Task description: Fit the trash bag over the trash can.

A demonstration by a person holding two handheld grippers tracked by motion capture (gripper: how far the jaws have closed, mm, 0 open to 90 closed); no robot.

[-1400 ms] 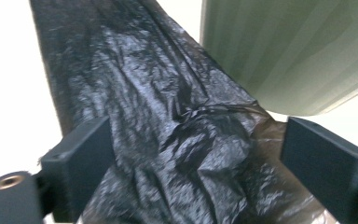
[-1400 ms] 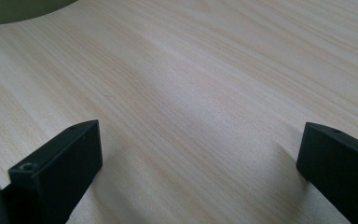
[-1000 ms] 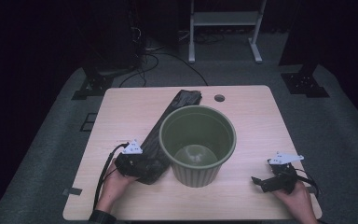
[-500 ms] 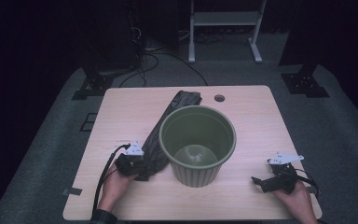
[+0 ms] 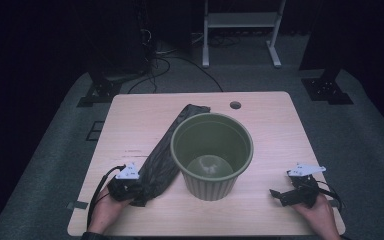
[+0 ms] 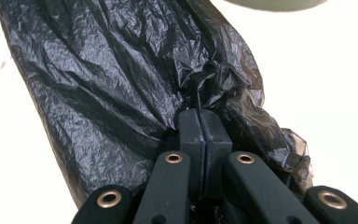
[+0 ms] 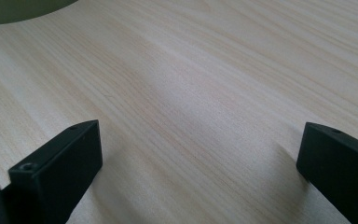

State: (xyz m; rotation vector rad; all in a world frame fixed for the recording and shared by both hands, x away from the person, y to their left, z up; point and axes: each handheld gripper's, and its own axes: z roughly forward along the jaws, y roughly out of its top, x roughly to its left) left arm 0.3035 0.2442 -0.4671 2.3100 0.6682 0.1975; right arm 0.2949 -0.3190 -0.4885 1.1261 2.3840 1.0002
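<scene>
Pale wooden table in a dark room. Left gripper pinched tight on crumpled black bag beside green bin. Right gripper resting wide apart on bare wood

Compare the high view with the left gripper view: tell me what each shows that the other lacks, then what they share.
High view alone: the whole green bin standing upright on the table, the full length of the black bag beside it, and the right gripper resting apart near the right edge.

Left gripper view alone: the jaws pressed together with crumpled bag film pinched between them.

Both: the left gripper shut on the near end of the black bag, and the pale tabletop around it.
</scene>
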